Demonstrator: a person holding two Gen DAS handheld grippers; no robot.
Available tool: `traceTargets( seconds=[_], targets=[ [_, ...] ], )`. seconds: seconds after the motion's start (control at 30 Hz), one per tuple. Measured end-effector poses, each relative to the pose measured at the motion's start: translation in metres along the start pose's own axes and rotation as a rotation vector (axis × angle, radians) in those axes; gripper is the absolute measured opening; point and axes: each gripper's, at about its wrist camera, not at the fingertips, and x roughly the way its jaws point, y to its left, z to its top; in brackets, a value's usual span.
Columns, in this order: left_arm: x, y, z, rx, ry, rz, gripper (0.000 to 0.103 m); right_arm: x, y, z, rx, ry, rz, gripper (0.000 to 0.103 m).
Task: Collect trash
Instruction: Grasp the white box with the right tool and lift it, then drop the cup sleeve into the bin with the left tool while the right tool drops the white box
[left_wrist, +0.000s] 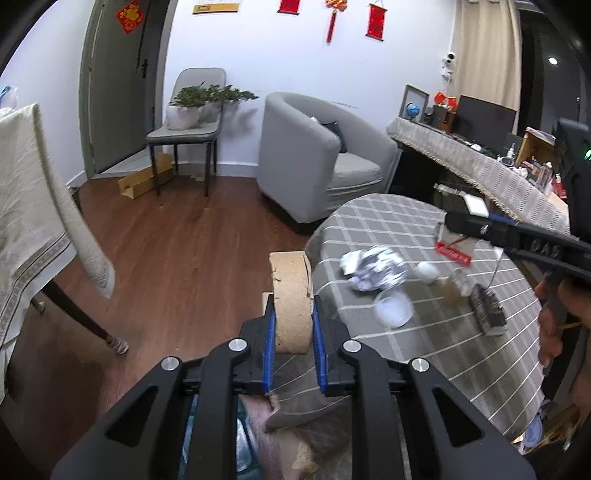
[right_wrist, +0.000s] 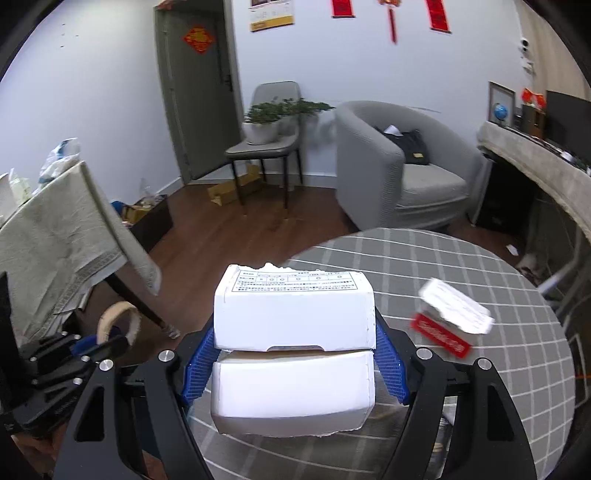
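Note:
My left gripper is shut on a brown cardboard tape roll, which stands upright between the blue pads just off the round table's left edge. My right gripper is shut on a torn white cardboard box with a printed label, held over the near side of the grey checked table. On the table lie crumpled paper, a clear plastic lid, a white ball, a brush and a red-and-white box. The tape roll also shows at lower left in the right wrist view.
A table with a beige cloth stands to the left across a strip of wooden floor. Behind are a grey armchair, a chair with potted plants and a cluttered desk. Open boxes sit on the floor.

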Motion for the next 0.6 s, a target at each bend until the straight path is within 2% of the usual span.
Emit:
traceTargets(
  seconds=[0.2,0.6],
  targets=[
    [0.000,0.036,-0.021,-0.037,0.059,0.030,0.019,0.012,0.044,0.002,-0.029,-0.002,0.100,0.076],
    [0.019,0.102,-0.071,-0.090,0.210,0.105,0.019,0.044,0.132,-0.008,-0.115,0.048,0.211,0.076]
  ],
)
